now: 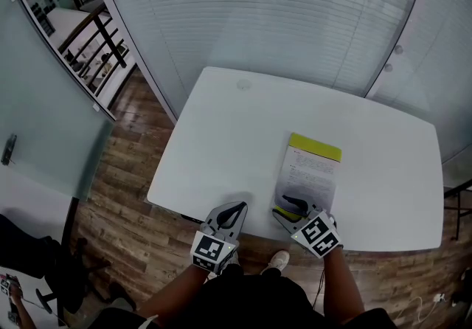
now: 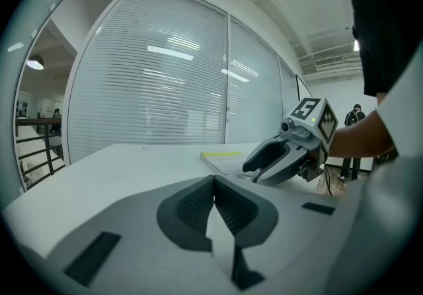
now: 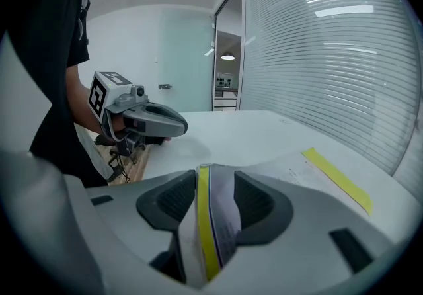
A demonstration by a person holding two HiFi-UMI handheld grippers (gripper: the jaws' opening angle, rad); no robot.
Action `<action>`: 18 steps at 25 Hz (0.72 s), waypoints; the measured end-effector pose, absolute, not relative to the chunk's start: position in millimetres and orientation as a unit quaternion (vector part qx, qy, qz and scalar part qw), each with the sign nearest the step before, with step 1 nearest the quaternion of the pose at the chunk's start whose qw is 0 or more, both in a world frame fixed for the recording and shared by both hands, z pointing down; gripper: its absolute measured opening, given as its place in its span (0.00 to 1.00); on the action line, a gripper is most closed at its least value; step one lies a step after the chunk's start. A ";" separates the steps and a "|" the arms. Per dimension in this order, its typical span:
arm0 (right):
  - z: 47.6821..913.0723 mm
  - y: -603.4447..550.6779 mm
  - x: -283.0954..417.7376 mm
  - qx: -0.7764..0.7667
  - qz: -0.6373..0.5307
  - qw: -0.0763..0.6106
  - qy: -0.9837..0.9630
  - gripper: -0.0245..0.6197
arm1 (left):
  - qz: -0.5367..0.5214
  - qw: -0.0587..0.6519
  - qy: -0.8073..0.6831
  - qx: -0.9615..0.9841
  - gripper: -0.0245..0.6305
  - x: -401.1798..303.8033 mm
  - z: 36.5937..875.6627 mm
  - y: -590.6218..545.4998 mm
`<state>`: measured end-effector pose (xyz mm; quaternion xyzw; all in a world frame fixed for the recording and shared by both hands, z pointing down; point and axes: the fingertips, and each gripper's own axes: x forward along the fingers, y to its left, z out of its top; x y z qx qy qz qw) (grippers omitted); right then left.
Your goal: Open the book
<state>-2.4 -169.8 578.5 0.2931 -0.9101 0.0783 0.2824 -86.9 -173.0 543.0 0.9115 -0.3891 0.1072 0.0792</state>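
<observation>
On the white table [image 1: 221, 128], right of centre toward the near edge: book [image 1: 316, 172], laid flat, yellow band at far end. Its near-edge pages are pinched between the jaws of the right gripper [image 1: 286, 206]. Well left of it, the left gripper [image 1: 237, 208] is held at the table's near edge, jaws pressed together, nothing between.

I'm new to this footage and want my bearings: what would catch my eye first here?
The book with its yellow band, lying alone on the white table, right of centre. Its near edge is gripped between the jaws of the right hand-held gripper, while the left hand-held gripper sits shut and empty at the table's near edge.
</observation>
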 end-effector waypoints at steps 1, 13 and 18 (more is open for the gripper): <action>579.6 -169.8 -2.8 0.291 0.078 0.285 -0.910 0.34 | 0.110 0.084 -0.388 0.911 0.06 -86.8 545.0 -172.7; 574.0 -159.3 -8.9 0.280 0.050 0.283 -0.916 0.17 | 0.113 0.062 -0.376 0.918 0.06 -75.4 537.7 -171.8; 572.1 -157.8 -6.7 0.304 0.041 0.285 -0.908 0.09 | 0.109 0.055 -0.377 0.918 0.06 -75.2 535.5 -173.1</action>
